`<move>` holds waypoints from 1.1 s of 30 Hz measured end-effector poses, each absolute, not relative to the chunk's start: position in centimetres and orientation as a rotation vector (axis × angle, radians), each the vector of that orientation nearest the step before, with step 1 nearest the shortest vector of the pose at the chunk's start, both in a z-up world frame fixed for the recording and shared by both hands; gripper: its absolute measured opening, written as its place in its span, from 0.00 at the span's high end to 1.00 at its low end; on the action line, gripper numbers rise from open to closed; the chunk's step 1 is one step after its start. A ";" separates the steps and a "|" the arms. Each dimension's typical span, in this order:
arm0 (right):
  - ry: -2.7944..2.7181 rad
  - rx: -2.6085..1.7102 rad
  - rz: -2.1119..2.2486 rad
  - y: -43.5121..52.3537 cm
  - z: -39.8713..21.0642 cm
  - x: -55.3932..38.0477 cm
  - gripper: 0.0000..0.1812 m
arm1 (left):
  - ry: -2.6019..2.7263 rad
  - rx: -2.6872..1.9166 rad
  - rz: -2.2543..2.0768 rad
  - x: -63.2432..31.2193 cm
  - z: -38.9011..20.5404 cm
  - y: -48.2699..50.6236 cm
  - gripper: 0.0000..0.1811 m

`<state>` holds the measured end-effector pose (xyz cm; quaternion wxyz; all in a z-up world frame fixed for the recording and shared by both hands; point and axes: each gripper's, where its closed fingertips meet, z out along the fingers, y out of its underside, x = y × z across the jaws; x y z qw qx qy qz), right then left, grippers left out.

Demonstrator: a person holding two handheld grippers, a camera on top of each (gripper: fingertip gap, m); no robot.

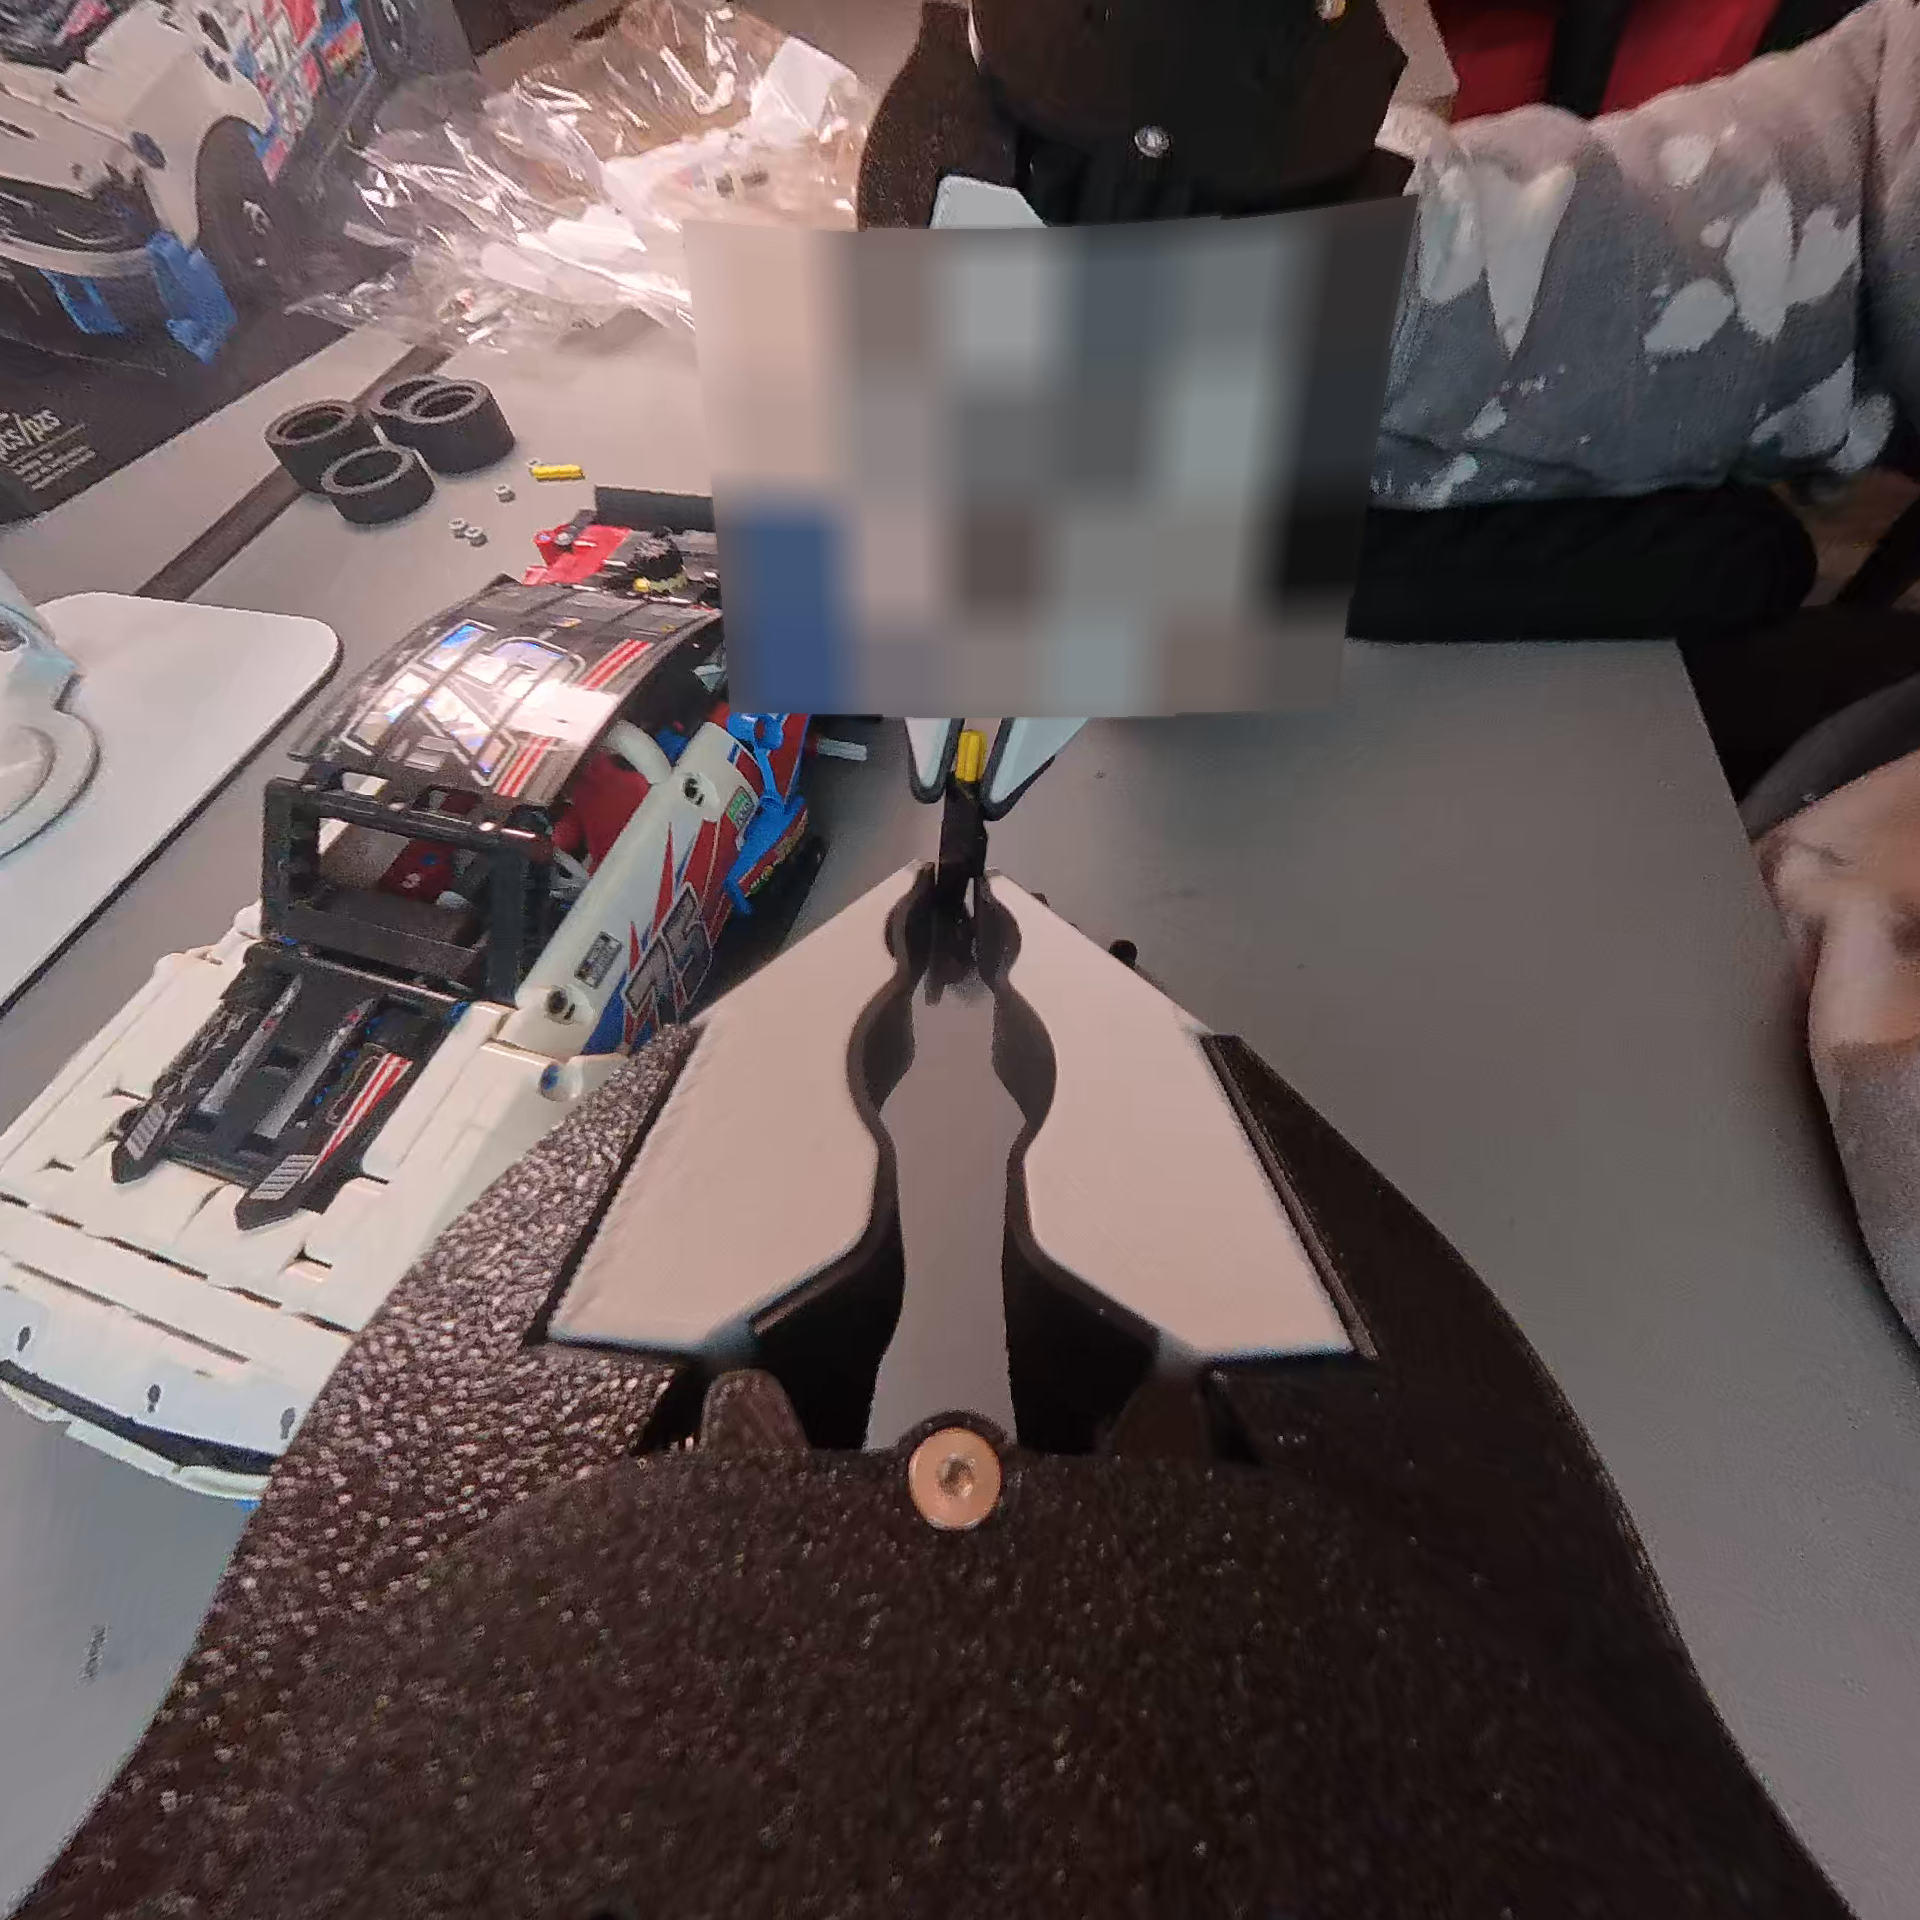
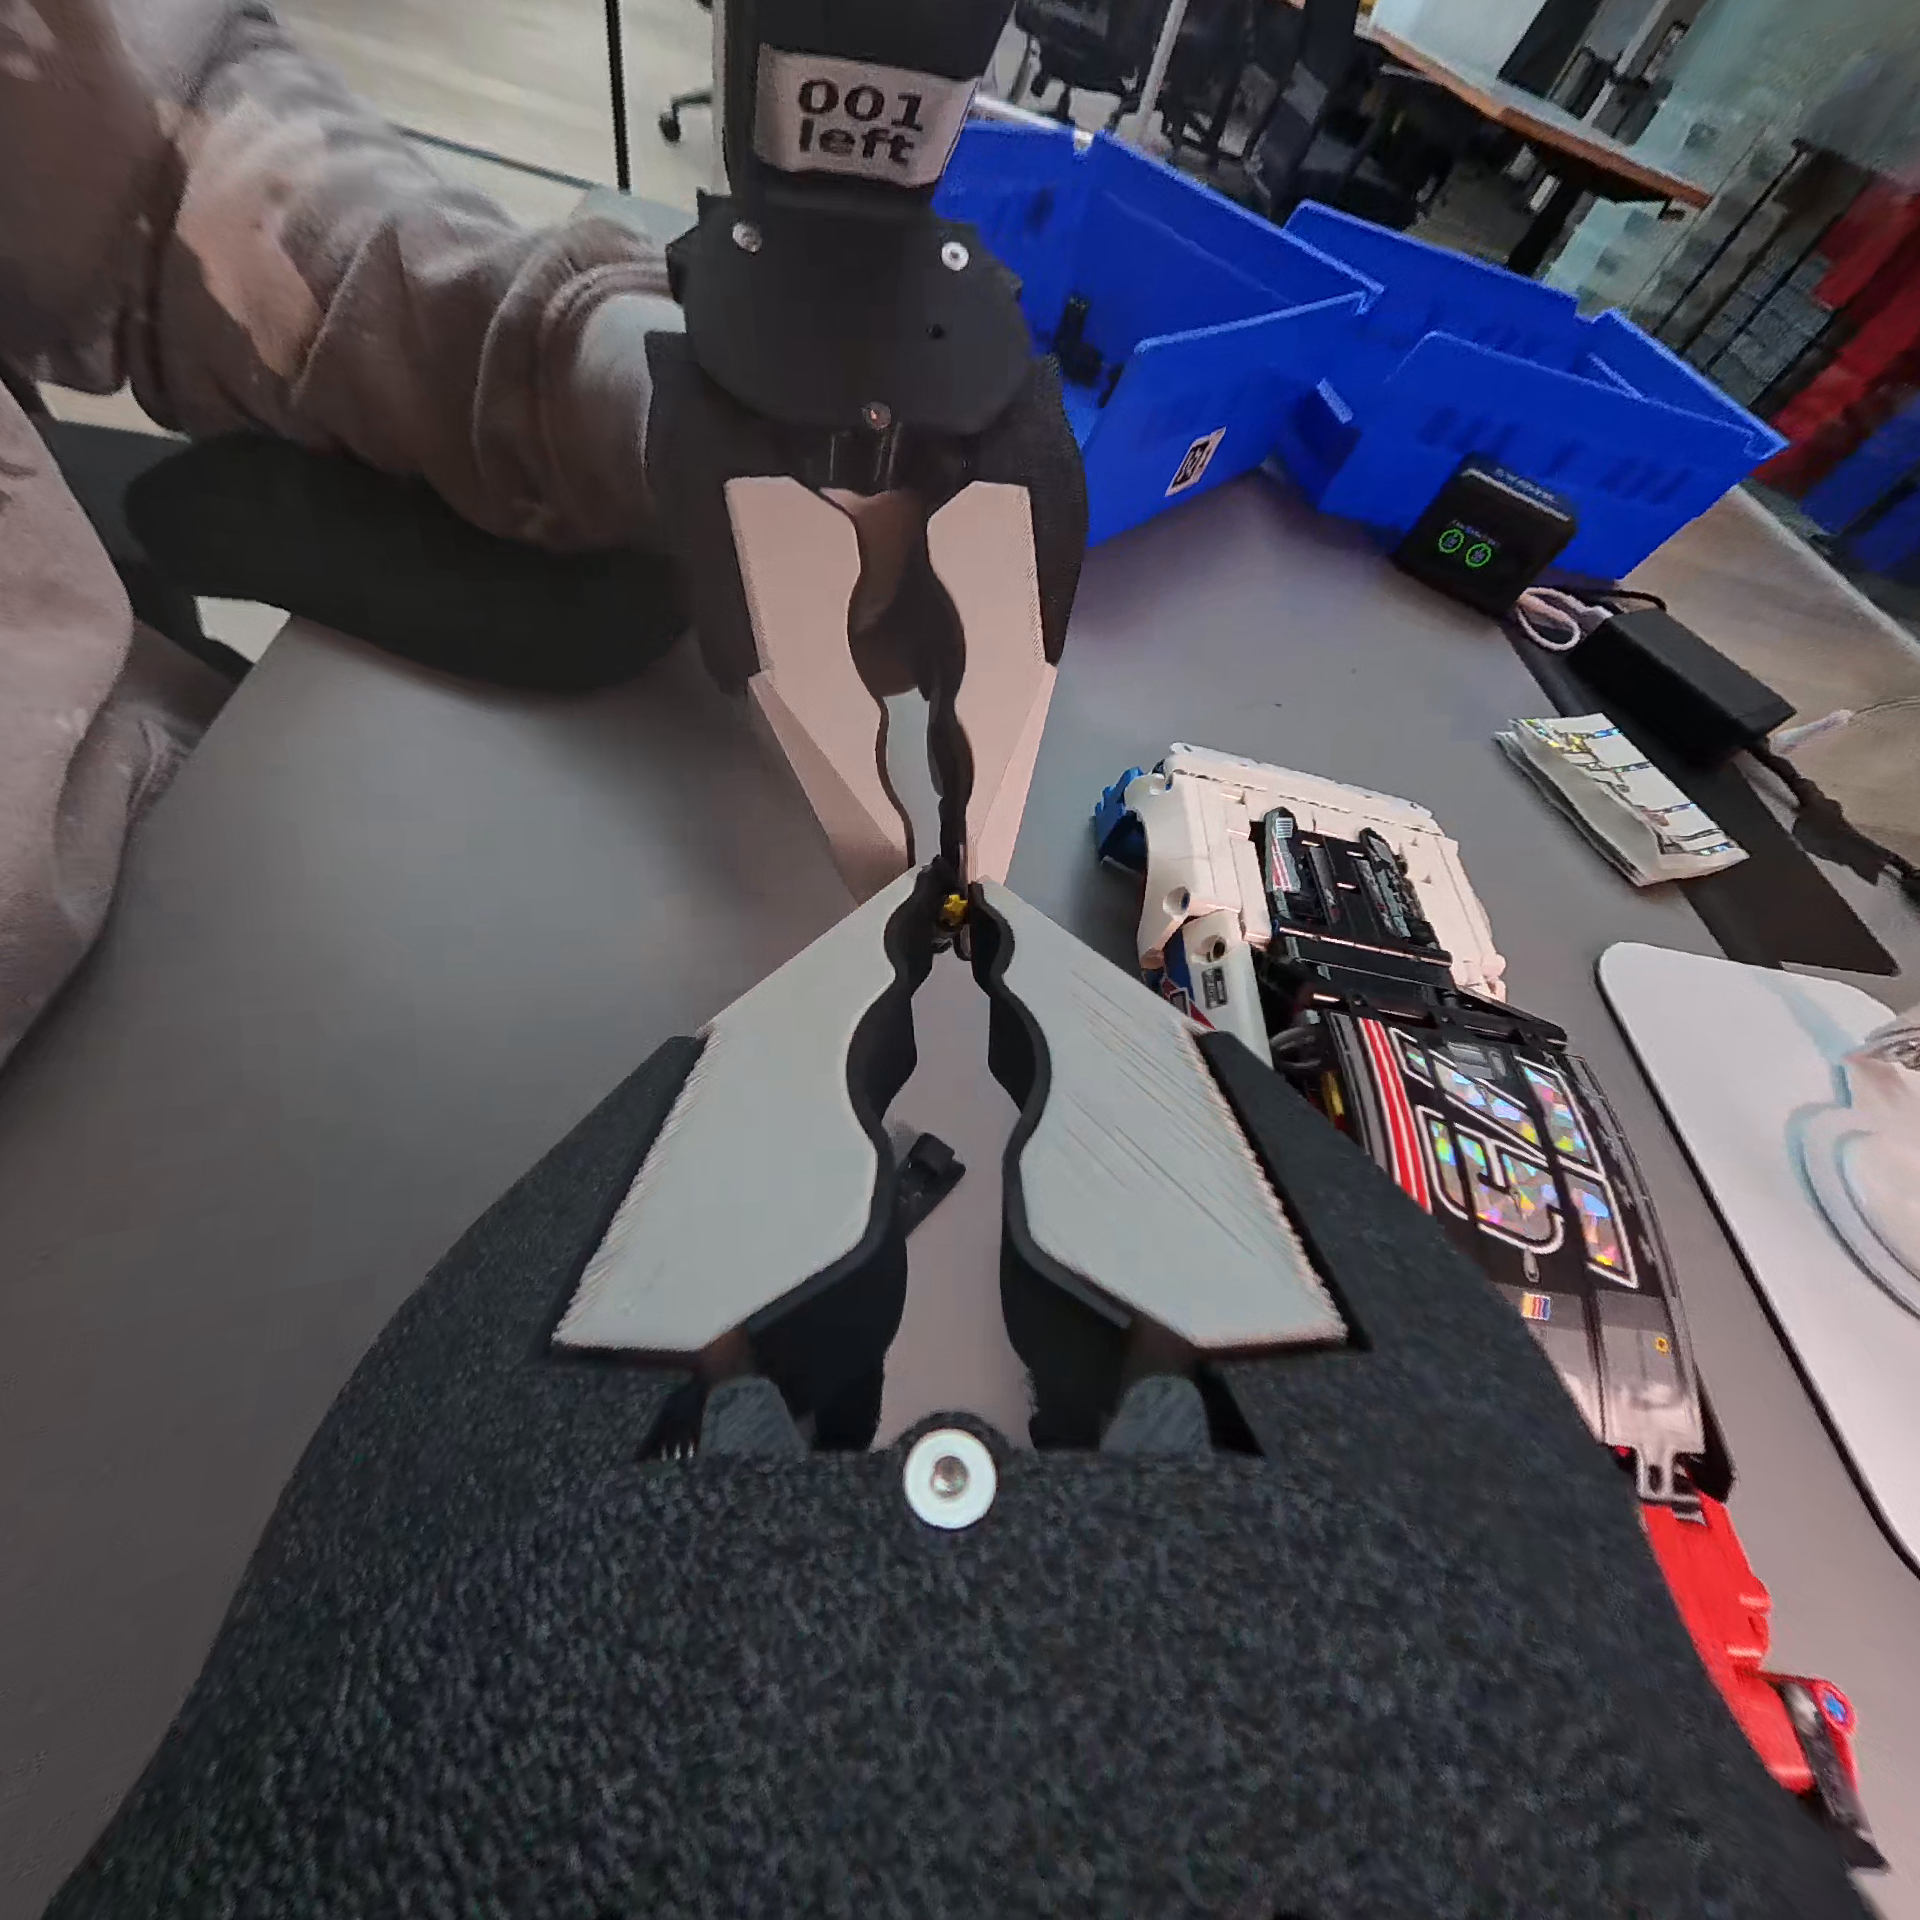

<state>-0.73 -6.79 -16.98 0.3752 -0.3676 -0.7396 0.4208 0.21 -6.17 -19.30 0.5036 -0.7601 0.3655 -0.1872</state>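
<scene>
Both grippers met tip to tip above the grey bench (image 1: 1455, 935). Left gripper (image 1: 951, 883) had its jaws drawn narrow and pinched a slim black piece (image 1: 954, 831) at the very tips; the piece ran straight ahead into the right gripper (image 1: 971, 774), which faced it from the far side. Right gripper, in its own view (image 2: 948, 902), was likewise nearly closed, clamped on a small yellow pin (image 2: 948, 908) that sat at the end of that black piece (image 2: 951, 790). In the left wrist view the yellow pin (image 1: 969, 753) showed between the opposite gripper's pale fingers (image 1: 1029, 753). Whether pin and black piece were fully joined could not be told.

Left of the left gripper, near its body, lay a brick-built race car (image 1: 416, 935), white with a black roof and red and blue markings. Farther ahead and left of it stood four loose black tyres (image 1: 390, 442), a few tiny parts, crumpled clear plastic bags (image 1: 582, 177) and a printed box (image 1: 135, 208).

From the right gripper, the same car (image 2: 1403, 1091) lay just to its right. Beyond it to the right lay a white mat (image 2: 1714, 1143), a folded sticker sheet (image 2: 1621, 795) and, farther ahead, blue bins (image 2: 1403, 343). A person's grey sleeve (image 2: 364, 343) reached in behind the left gripper (image 2: 935, 831).
</scene>
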 end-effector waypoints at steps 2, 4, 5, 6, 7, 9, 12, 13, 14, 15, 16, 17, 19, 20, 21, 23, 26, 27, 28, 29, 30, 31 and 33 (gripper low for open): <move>-1.823 -0.961 1.164 -6.4 -15.9 -0.8 0.98 | 0.820 -1.796 -0.495 -0.1 -18.2 -6.0 0.97; -1.761 -0.990 1.248 -6.1 -15.1 -0.8 0.98 | 0.770 -1.767 -0.546 -0.4 -17.4 -5.9 0.97; -1.744 -1.003 1.286 -6.0 -14.9 -0.8 0.98 | 0.760 -1.758 -0.566 -0.5 -17.1 -6.0 0.97; -1.736 -1.010 1.316 -6.0 -14.8 -0.8 0.98 | 0.756 -1.754 -0.585 -0.4 -16.9 -6.1 0.97; -1.733 -1.014 1.339 -6.1 -14.7 -0.7 0.98 | 0.755 -1.755 -0.608 -0.4 -16.8 -6.2 0.97; -1.772 -1.031 1.365 -6.3 -15.1 -0.4 0.98 | 0.764 -1.770 -0.633 -0.4 -17.0 -6.4 0.98; -1.882 -1.048 1.327 -6.8 -16.7 0.1 0.92 | 0.824 -1.790 -0.592 -0.3 -17.8 -6.8 0.98; -1.908 -1.051 1.303 -7.0 -17.1 0.1 0.88 | 0.839 -1.796 -0.587 -0.1 -18.0 -6.9 0.98; -1.923 -1.043 1.281 -7.1 -17.4 0.1 0.88 | 0.849 -1.802 -0.579 0.1 -18.3 -6.9 0.98; -1.940 -1.033 1.258 -7.3 -17.7 0.1 0.89 | 0.856 -1.804 -0.570 0.2 -18.4 -6.9 0.98; -1.959 -1.024 1.221 -7.3 -18.1 0.1 0.90 | 0.861 -1.807 -0.569 0.2 -18.5 -6.9 0.98; -1.964 -1.011 1.185 -7.2 -18.3 0.0 0.92 | 0.859 -1.809 -0.571 0.2 -18.5 -6.9 0.98; -1.950 -0.991 1.160 -7.1 -18.2 -0.1 0.96 | 0.847 -1.814 -0.574 0.1 -18.6 -6.8 0.98; -1.950 -0.983 1.143 -7.0 -18.2 -0.2 0.96 | 0.840 -1.814 -0.579 0.0 -18.5 -6.8 0.98; -1.947 -0.970 1.118 -6.9 -18.2 -0.3 0.96 | 0.833 -1.814 -0.580 -0.1 -18.5 -6.7 0.98; -1.941 -0.958 1.090 -6.8 -18.1 -0.4 0.97 | 0.820 -1.812 -0.581 -0.1 -18.4 -6.6 0.98; -1.929 -0.950 1.102 -6.8 -17.8 -0.4 0.97 | 0.798 -1.804 -0.580 -0.2 -18.4 -6.4 0.90; -1.923 -0.951 1.122 -7.0 -17.7 -0.4 0.97 | 0.802 -1.808 -0.579 -0.1 -18.5 -6.5 0.86; -1.915 -0.949 1.136 -7.1 -17.6 -0.4 0.97 | 0.811 -1.807 -0.586 0.1 -18.6 -6.6 0.86; -1.920 -0.948 1.146 -7.3 -17.6 -0.4 0.97 | 0.816 -1.801 -0.587 0.2 -18.5 -6.6 0.90; -1.926 -0.950 1.147 -7.3 -17.8 -0.4 0.97 | 0.829 -1.800 -0.584 0.3 -18.6 -6.7 0.92; -1.924 -0.947 1.150 -7.4 -17.8 -0.4 0.97 | 0.841 -1.799 -0.584 0.5 -18.7 -6.9 0.95; -1.928 -0.955 1.173 -7.4 -17.8 -0.3 0.97 | 0.852 -1.795 -0.574 0.5 -18.7 -6.9 0.97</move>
